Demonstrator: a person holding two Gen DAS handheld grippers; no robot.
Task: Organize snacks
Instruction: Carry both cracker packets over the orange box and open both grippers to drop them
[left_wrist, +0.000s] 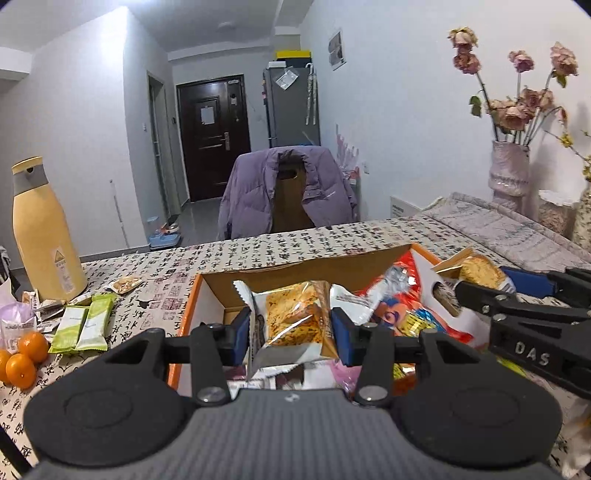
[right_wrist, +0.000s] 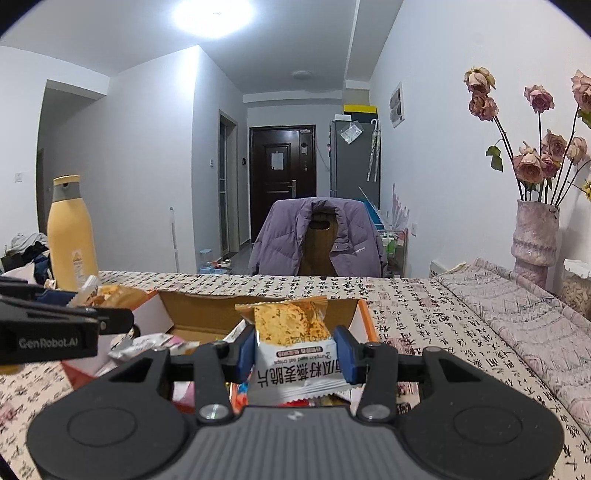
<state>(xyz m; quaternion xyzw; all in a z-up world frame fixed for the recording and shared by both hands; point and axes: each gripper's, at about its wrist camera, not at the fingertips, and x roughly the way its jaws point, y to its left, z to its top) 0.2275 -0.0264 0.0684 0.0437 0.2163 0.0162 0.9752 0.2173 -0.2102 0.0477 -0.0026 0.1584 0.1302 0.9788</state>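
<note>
My left gripper (left_wrist: 291, 328) is shut on a clear-and-white packet of golden oat crisps (left_wrist: 288, 314), held upright above an open cardboard box with orange edges (left_wrist: 201, 295). The box holds several mixed snack packets (left_wrist: 417, 317). At the right, my right gripper (left_wrist: 484, 278) grips a second crisp packet (left_wrist: 476, 267) over the same box. In the right wrist view, the right gripper (right_wrist: 295, 350) pinches its packet (right_wrist: 288, 317) by the printed white end, above the box (right_wrist: 369, 321). The left gripper (right_wrist: 99, 306) shows at the left with its packet (right_wrist: 118, 293).
On the calligraphy-print tablecloth stand a tall yellow bottle (left_wrist: 44, 236), two green packets (left_wrist: 85, 326), small oranges (left_wrist: 22, 358) and loose wrappers. A vase of dried roses (left_wrist: 509, 170) and a folded quilted cloth (left_wrist: 498, 225) are at the right. A chair with a purple jacket (left_wrist: 288, 188) stands behind the table.
</note>
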